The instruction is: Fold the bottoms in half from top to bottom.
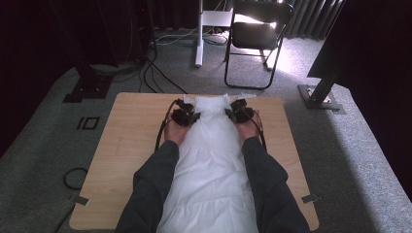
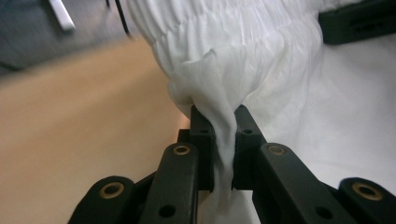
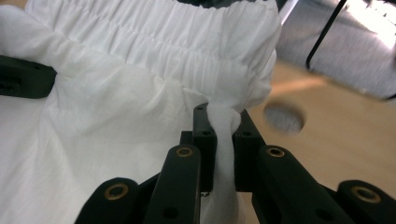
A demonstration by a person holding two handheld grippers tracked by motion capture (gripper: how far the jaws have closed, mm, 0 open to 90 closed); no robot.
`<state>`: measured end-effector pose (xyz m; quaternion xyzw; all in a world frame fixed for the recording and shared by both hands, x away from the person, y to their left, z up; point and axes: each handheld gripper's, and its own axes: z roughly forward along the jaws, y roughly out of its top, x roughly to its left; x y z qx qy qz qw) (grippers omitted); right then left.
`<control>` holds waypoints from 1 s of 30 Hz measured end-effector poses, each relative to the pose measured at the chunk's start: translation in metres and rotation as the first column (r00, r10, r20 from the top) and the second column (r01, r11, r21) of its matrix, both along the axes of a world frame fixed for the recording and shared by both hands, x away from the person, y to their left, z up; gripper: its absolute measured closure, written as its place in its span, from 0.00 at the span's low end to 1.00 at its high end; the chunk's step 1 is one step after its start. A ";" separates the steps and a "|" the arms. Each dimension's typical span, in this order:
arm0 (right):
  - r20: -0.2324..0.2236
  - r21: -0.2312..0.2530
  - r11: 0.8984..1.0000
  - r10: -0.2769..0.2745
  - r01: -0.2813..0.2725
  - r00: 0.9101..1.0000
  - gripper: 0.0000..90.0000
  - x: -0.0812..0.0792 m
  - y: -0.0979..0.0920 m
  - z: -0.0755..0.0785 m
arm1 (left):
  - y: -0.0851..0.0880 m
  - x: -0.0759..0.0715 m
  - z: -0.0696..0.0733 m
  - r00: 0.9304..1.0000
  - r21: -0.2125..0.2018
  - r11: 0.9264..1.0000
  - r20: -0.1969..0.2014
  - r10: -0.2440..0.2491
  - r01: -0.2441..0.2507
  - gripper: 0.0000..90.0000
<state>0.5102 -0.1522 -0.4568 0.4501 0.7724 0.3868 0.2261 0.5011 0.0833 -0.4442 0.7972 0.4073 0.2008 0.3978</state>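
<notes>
Two forearms in dark sleeves are stretched forward from the near edge of the high view, roughly parallel, one on each side of a white garment [image 1: 211,165]. The left hand [image 1: 173,131] and the right hand [image 1: 247,129] are set at about the same distance up the counter [image 1: 127,145], each wrapped around the rear of its tool, with a black cable looped beside each wrist.

The counter is a light wooden top with rounded corners, taped at its near corners. In the right gripper view a round hole [image 3: 283,117] is seen in the wood just beyond the cloth. Grey carpet is laid around the counter; farther back a black folding chair [image 1: 257,34], a white stand leg and dark curtains are seen, with cables on the floor.

The garment is spread lengthwise down the middle of the counter, its gathered, elasticated end at the far side between the two tools. The left tool [image 1: 184,115] is pressed together on a bunched fold at the left corner of that gathered end, as the left gripper view shows; the cloth is squeezed between the pads. The right tool [image 1: 239,113] is likewise pinched on a fold at the right corner.
</notes>
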 end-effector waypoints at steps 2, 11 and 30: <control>0.049 0.013 1.000 -0.005 0.005 0.999 0.93 0.002 -0.001 0.023 | 0.002 0.003 0.025 0.999 -0.011 1.000 0.052 0.001 0.000 0.93; 0.229 0.046 0.999 -0.007 -0.003 0.973 0.93 -0.008 0.000 0.108 | 0.010 -0.004 0.092 0.985 -0.049 0.999 0.173 -0.009 0.018 0.92; 0.117 0.085 0.968 0.225 -0.235 0.967 0.92 -0.166 -0.017 0.027 | 0.037 -0.165 0.015 0.973 -0.042 0.976 0.094 -0.210 0.214 0.92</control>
